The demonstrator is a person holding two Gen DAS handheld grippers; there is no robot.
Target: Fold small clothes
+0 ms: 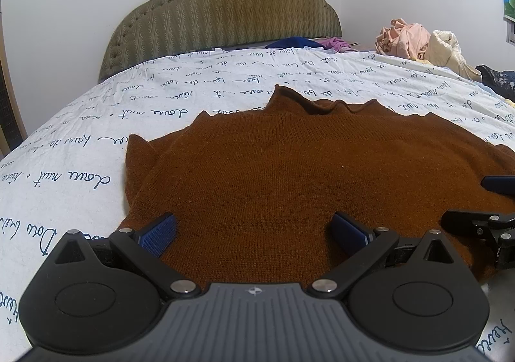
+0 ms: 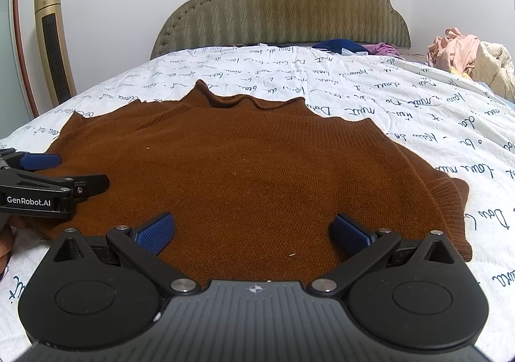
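A brown knitted sweater [image 1: 289, 175] lies spread on the bed, collar pointing toward the headboard; it also shows in the right wrist view [image 2: 257, 168]. My left gripper [image 1: 254, 233] is open, its blue pads just above the sweater's near hem on the left side. My right gripper [image 2: 254, 233] is open over the near hem on the right side. Each gripper shows at the edge of the other's view: the right gripper [image 1: 492, 201] and the left gripper [image 2: 54, 172], both with fingers apart. Neither holds anything.
The white quilt [image 1: 96, 136] with blue script covers the bed. An olive padded headboard [image 1: 225, 7] stands at the back. Pink and cream clothes [image 1: 418, 43] pile at the far right, blue and purple ones [image 2: 354, 48] near the headboard. A gold tower heater [image 2: 53, 40] stands left.
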